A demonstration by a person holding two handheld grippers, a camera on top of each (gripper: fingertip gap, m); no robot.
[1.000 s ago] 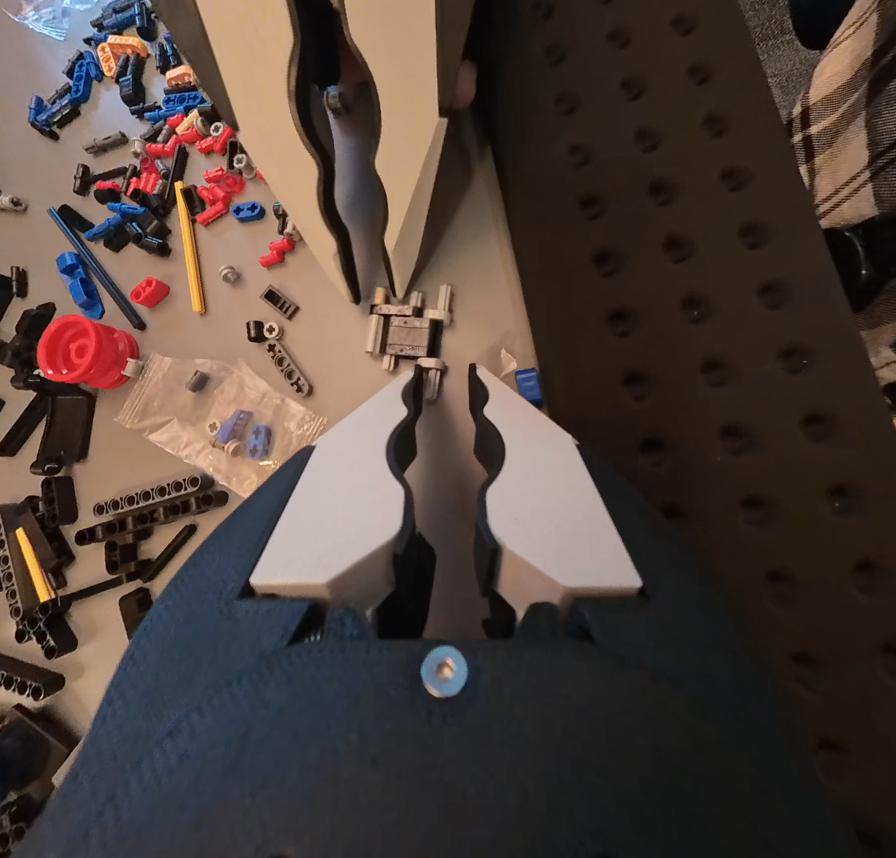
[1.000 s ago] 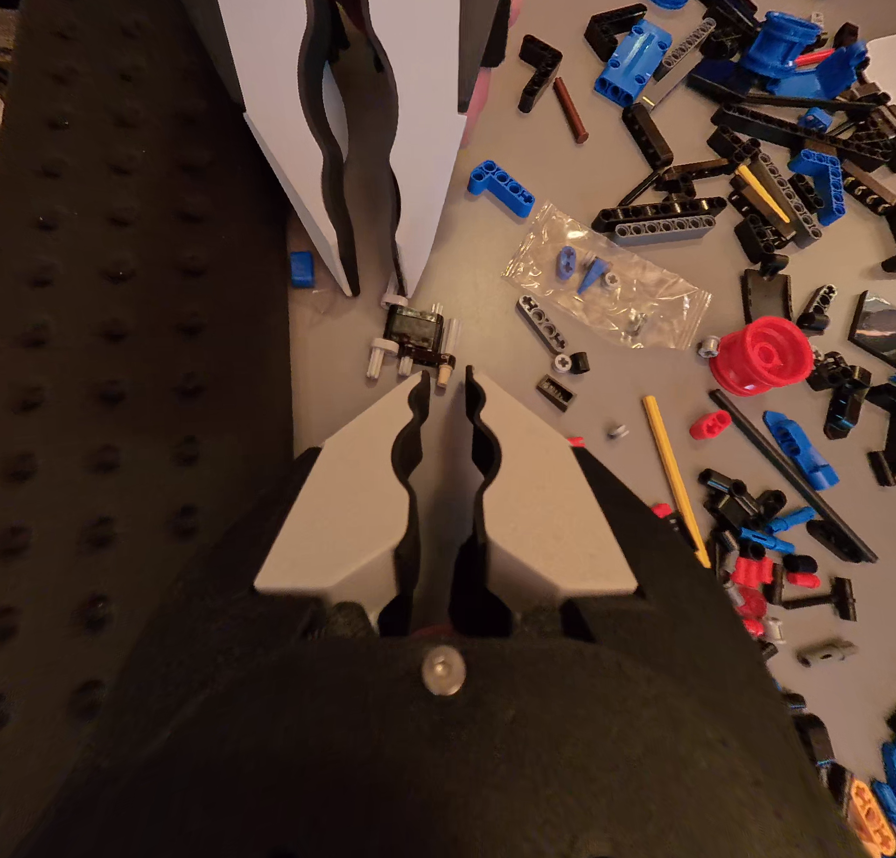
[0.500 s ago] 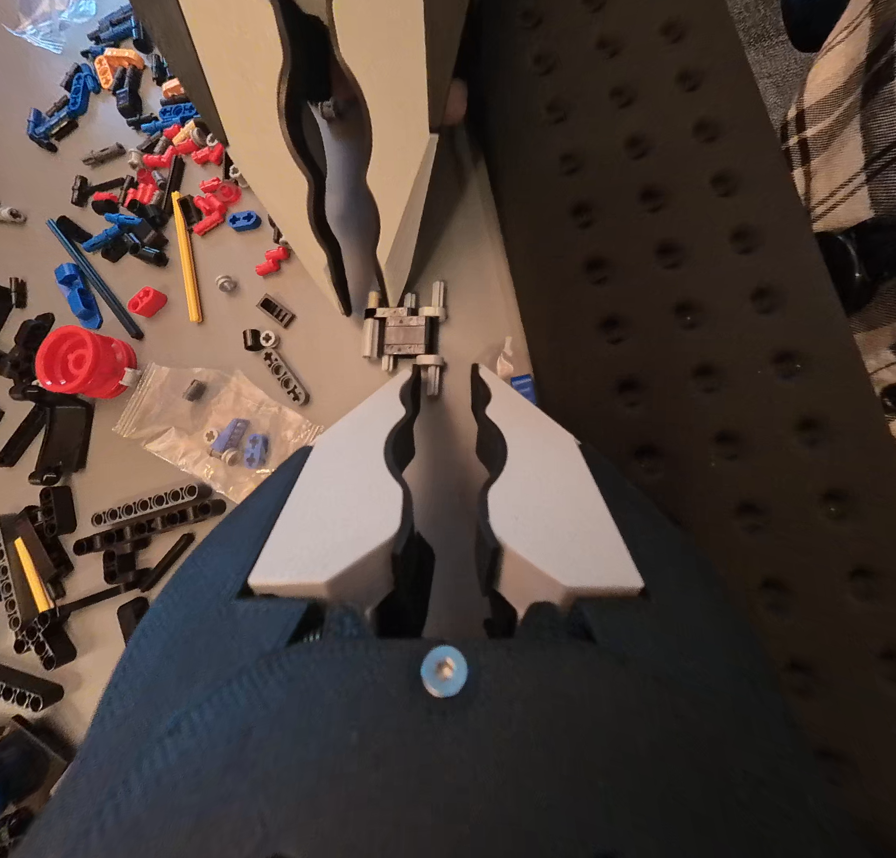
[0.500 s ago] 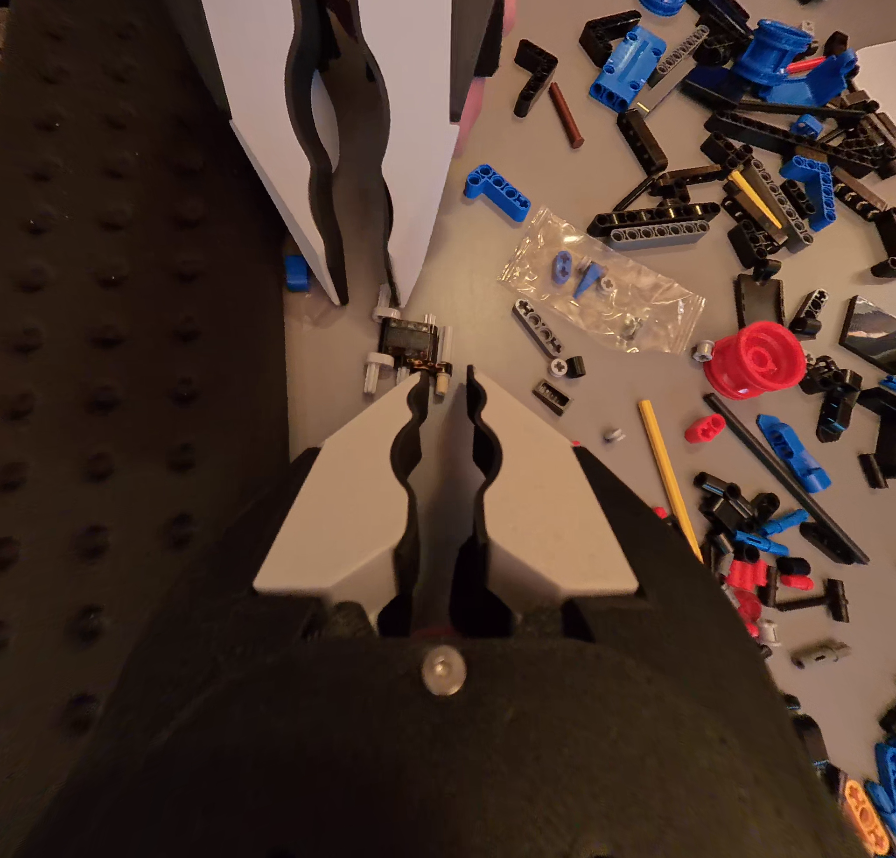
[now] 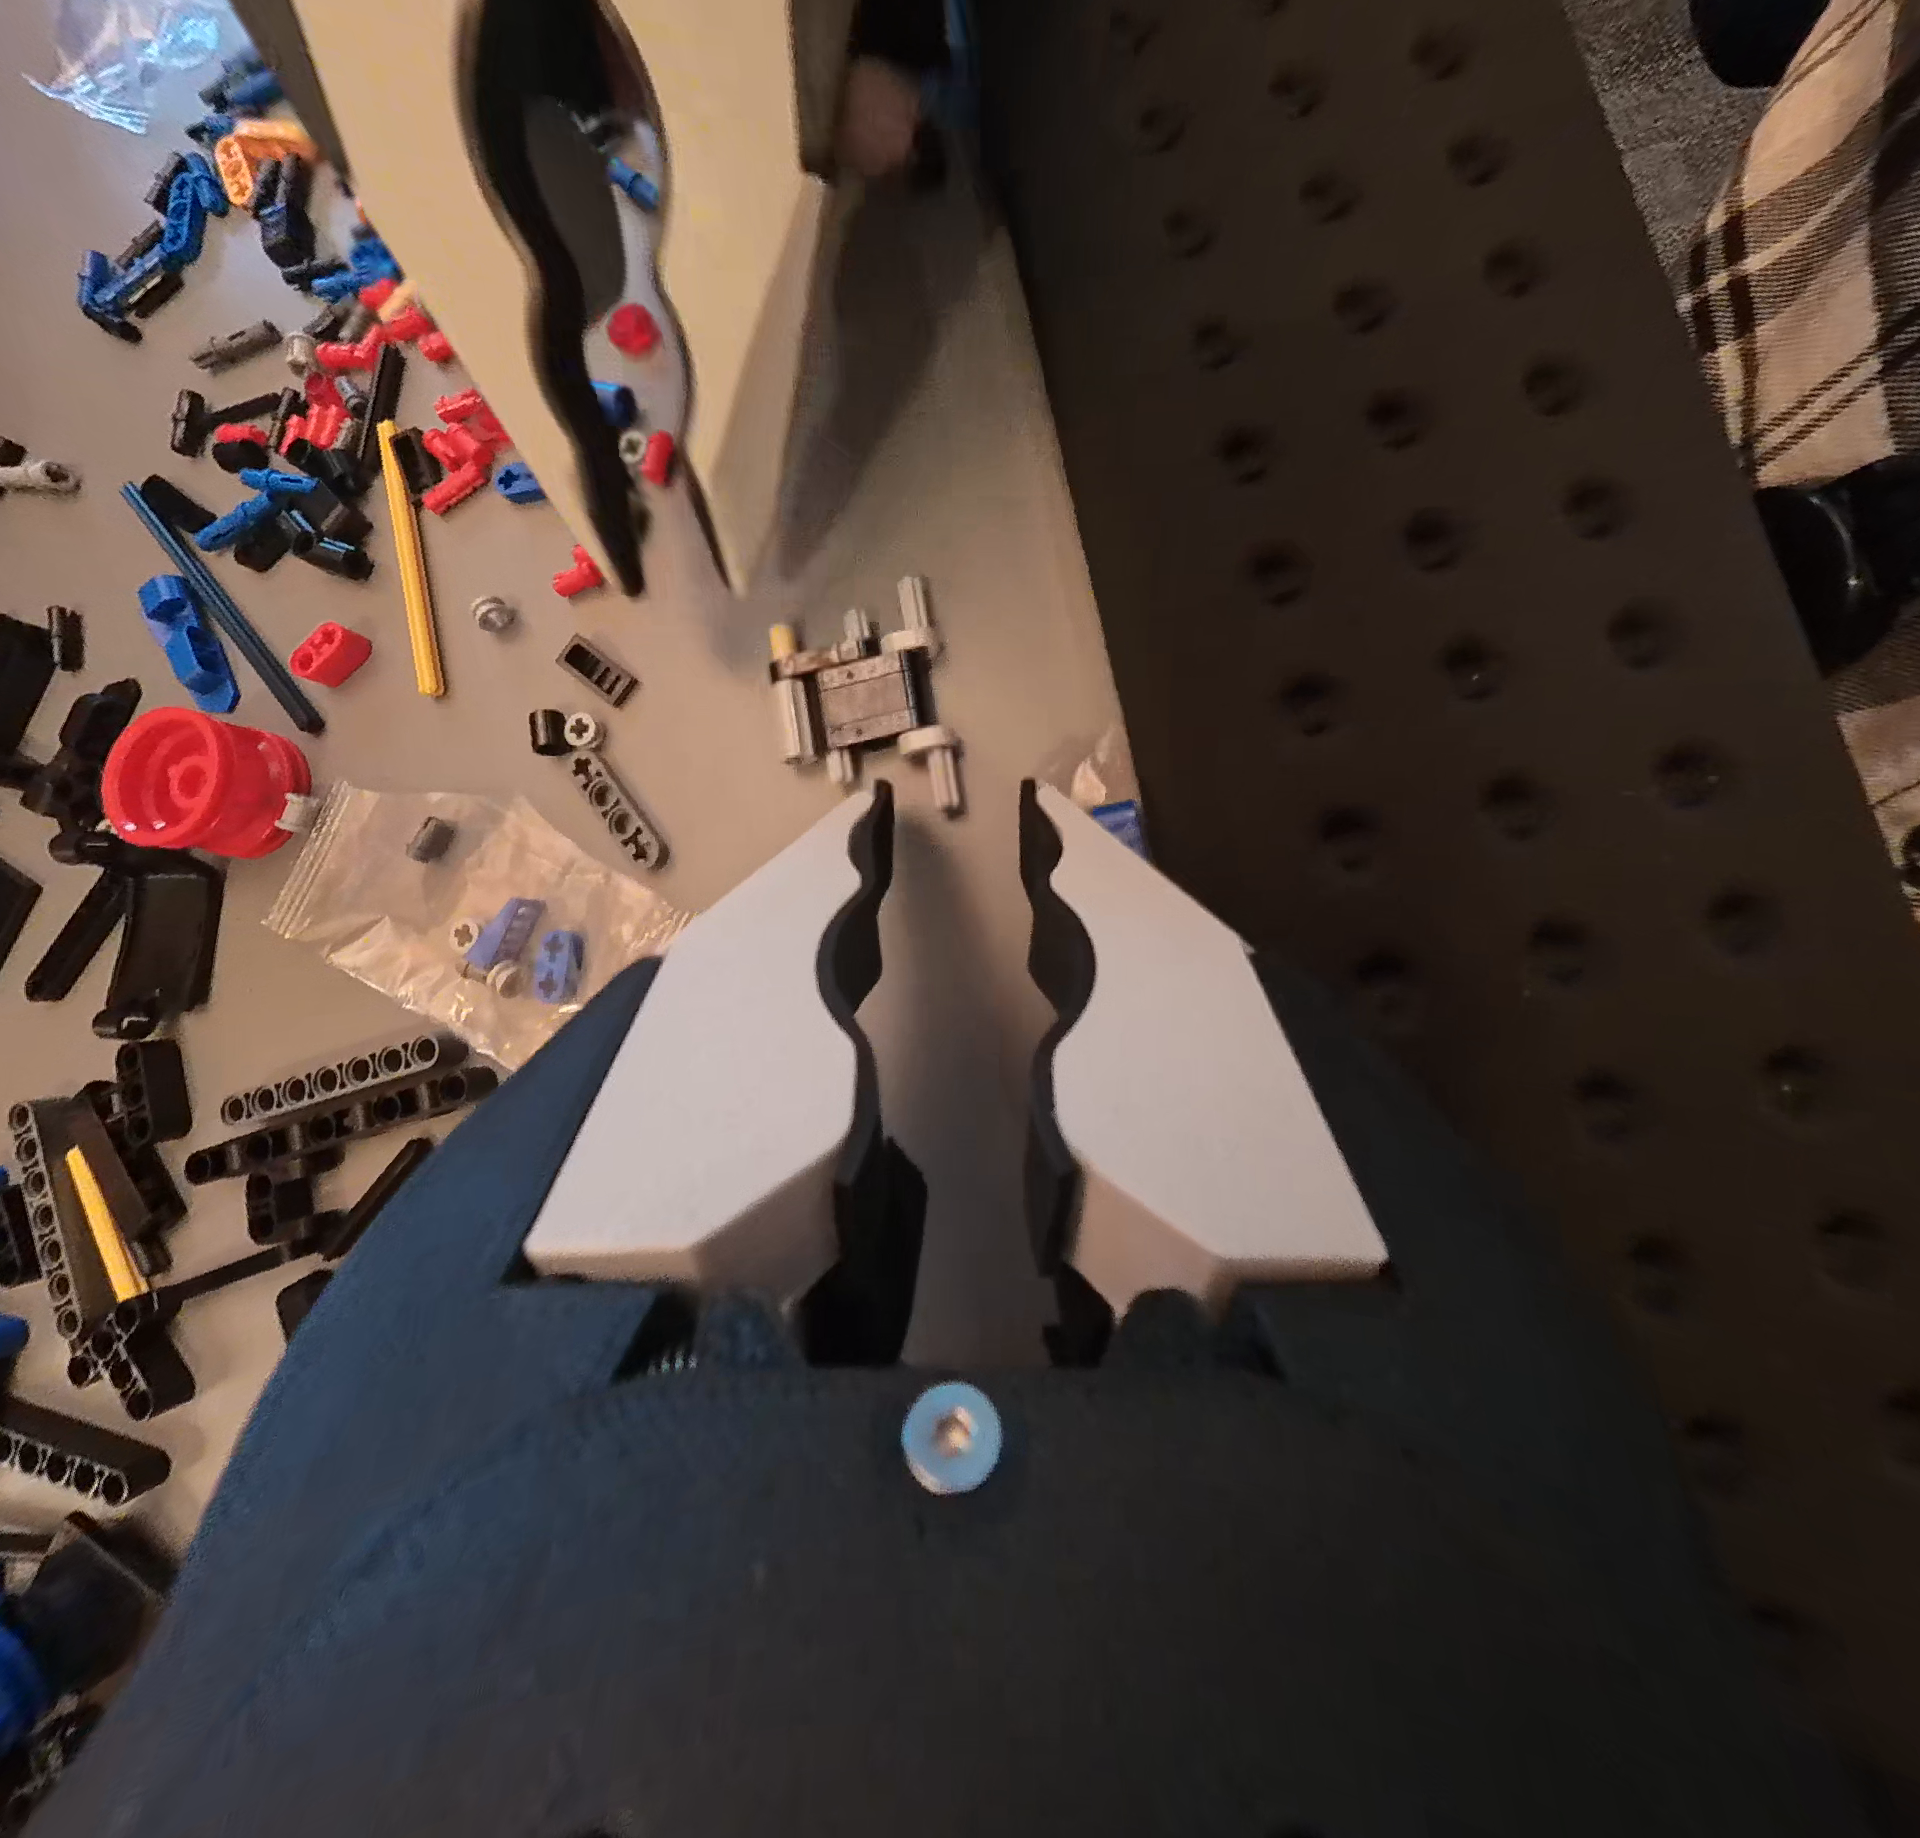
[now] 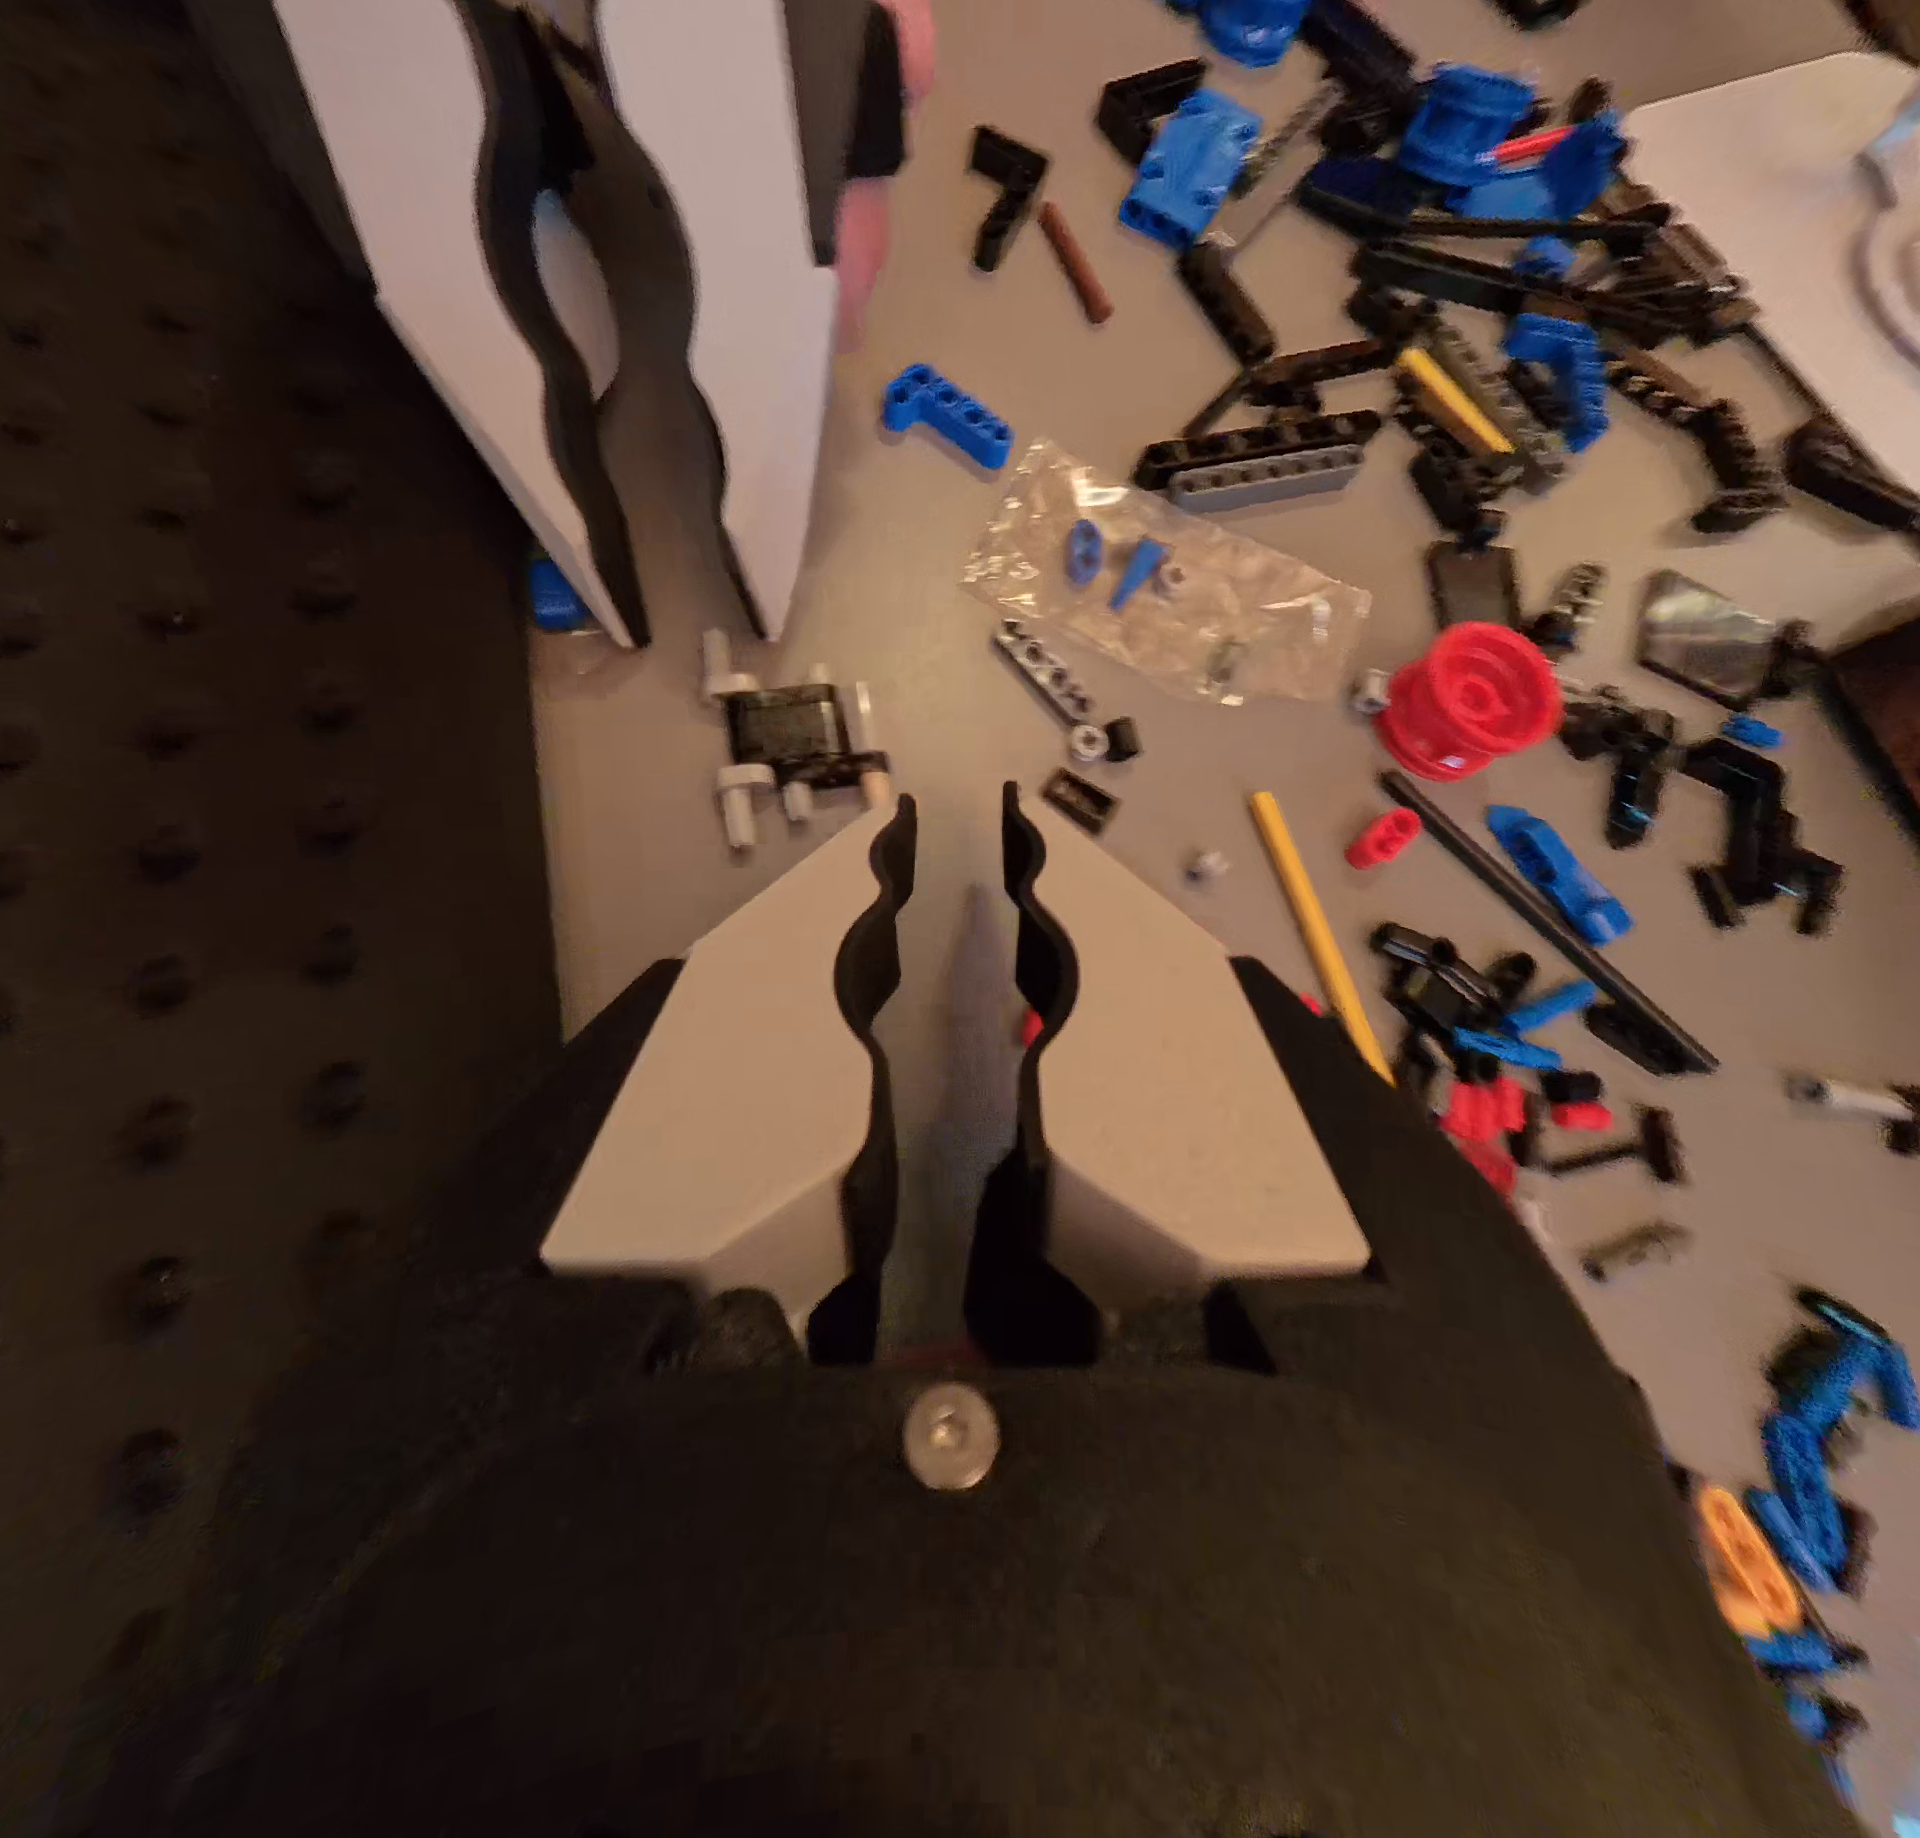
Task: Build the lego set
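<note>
Both jaws stand parted and empty: your left gripper (image 5: 951, 801) and your right gripper (image 6: 956, 801) each show a clear gap between the tips with nothing in it. The small black-and-grey assembly (image 5: 860, 702) lies flat on the surface (image 5: 997, 500), between the two grippers and just ahead of each one's tips, beside the dark studded mat (image 5: 1455, 645). It touches neither gripper.

Expect it to be very light and hard, smooth plastic, so it will likely skate away if you push it from one side only. The pale pegs (image 5: 940, 765) sticking out at its ends look thin and only pressed in; a squeeze on those could pop them loose or twist the piece. Judge the dark middle block the safer place to take hold, closing across its flat sides, low to the surface. Steady it with one gripper while the other works.

Loose parts lie well apart on the far side: a red wheel (image 5: 203, 780), a yellow rod (image 5: 410, 552), a clear bag (image 5: 468, 915) of small bits.
</note>
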